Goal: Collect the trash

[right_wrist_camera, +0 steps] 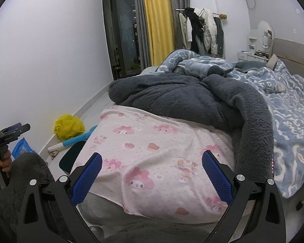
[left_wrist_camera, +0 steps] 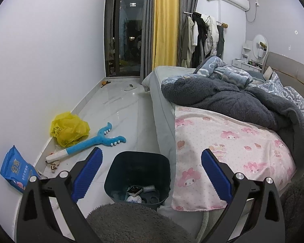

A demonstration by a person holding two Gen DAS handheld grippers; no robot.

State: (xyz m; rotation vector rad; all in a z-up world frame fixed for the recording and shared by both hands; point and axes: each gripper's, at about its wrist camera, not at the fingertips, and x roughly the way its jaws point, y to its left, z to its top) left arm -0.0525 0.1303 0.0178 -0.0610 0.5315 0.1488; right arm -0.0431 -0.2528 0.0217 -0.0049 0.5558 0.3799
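Note:
A dark bin (left_wrist_camera: pixel 119 168) stands on the floor beside the bed, with a few scraps at its bottom; its edge shows in the right wrist view (right_wrist_camera: pixel 71 156). My left gripper (left_wrist_camera: pixel 151 158) is open and empty, above the bin. A crumpled yellow plastic bag (left_wrist_camera: pixel 70 128) lies by the wall, also in the right wrist view (right_wrist_camera: pixel 69 126). A blue wipes packet (left_wrist_camera: pixel 16 169) lies at the wall, left of the left gripper; it also shows in the right wrist view (right_wrist_camera: pixel 22 146). Small scraps (left_wrist_camera: pixel 54 165) lie by it. My right gripper (right_wrist_camera: pixel 152 160) is open and empty over the pink blanket (right_wrist_camera: pixel 152 151).
A blue and white plush stick toy (left_wrist_camera: pixel 91 142) lies on the tiled floor between bag and bin. The bed (left_wrist_camera: pixel 164 109) carries a dark grey fleece (right_wrist_camera: pixel 182 99) and blue quilts. A slipper (left_wrist_camera: pixel 130 87) lies near the balcony door. A grey fuzzy sleeve (left_wrist_camera: pixel 131 222) fills the lower foreground.

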